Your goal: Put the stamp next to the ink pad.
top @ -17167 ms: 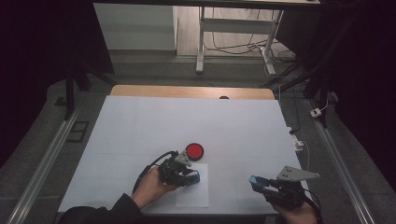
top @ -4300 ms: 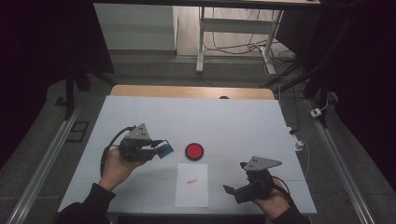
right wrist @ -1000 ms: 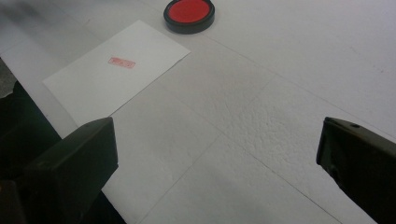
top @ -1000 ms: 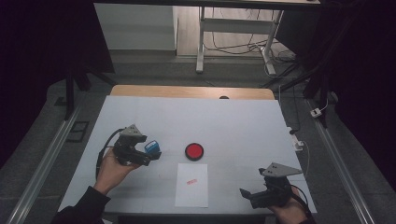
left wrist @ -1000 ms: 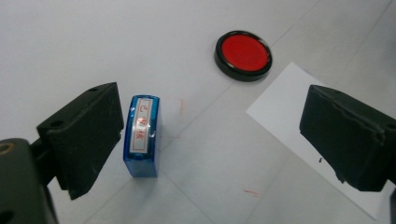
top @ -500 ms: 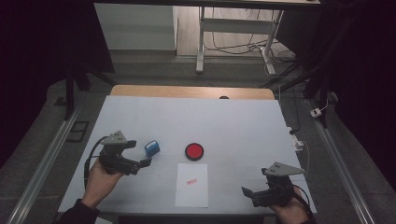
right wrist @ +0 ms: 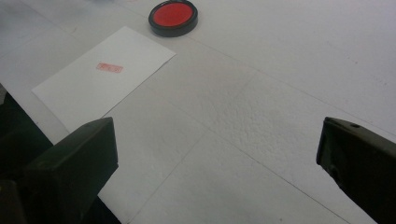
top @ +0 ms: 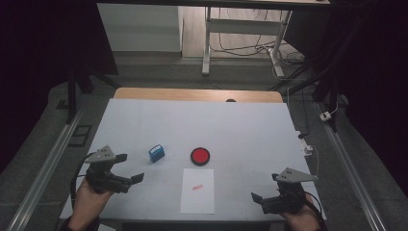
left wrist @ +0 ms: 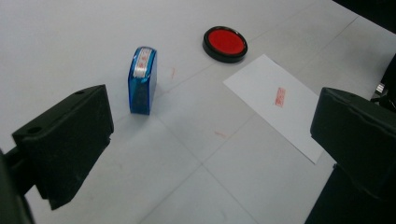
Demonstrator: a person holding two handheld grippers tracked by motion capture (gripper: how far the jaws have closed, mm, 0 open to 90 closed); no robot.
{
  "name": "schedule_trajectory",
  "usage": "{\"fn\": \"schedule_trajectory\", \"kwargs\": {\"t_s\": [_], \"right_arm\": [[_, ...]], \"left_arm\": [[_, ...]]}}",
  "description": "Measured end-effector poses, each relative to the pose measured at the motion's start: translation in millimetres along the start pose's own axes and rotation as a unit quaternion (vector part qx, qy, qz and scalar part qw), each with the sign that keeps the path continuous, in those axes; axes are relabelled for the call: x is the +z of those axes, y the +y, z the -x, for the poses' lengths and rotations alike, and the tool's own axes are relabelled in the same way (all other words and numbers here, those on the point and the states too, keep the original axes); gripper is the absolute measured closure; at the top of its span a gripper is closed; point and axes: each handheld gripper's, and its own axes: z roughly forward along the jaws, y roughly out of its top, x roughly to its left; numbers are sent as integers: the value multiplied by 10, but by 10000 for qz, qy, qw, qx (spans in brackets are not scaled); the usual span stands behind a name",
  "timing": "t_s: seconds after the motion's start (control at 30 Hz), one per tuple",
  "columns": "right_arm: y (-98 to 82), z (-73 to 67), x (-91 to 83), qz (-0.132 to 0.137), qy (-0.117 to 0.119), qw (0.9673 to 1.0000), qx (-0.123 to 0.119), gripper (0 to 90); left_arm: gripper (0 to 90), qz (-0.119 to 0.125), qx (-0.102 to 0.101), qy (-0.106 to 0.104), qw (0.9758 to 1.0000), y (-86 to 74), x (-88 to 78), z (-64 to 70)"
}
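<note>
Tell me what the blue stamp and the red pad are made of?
The stamp looks like glossy see-through blue plastic: light glints on its smooth edges. The pad seems to have a shiny black plastic rim around a matte red inside, probably inked felt or foam, though that's hard to tell. The sheet looks like plain matte paper.

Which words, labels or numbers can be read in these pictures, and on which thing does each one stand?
None can be read.
Red stamp mark on the white paper sheet: a small rectangle, its characters too blurred to read.
Face of the blue stamp: red marks on a white strip, too small to read.
Red ink pad: no text on it.
Faint red smudges on the table: not letters.
</note>
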Motion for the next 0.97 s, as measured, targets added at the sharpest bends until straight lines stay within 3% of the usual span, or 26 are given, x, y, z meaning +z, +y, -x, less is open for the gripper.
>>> {"fn": "schedule_trajectory", "kwargs": {"t_s": [0.4, 0.6, 0.77, 0.97], "right_arm": [[-1, -1, 5, -12, 19, 10000, -14, 0], [0, -1, 8, -26, 21, 10000, 8, 0], [2, -9, 12, -64, 6, 10000, -44, 0], [3, -5, 23, -100, 8, 9999, -31, 0]], "left_arm": [[0, -214, -50, 267, 9994, -267, -184, 52], [0, -419, -135, 478, 9979, -388, -242, 57], [5, -592, -98, 690, 9958, -424, -260, 84], [11, -696, -127, 717, 9949, -417, -236, 83]]}}
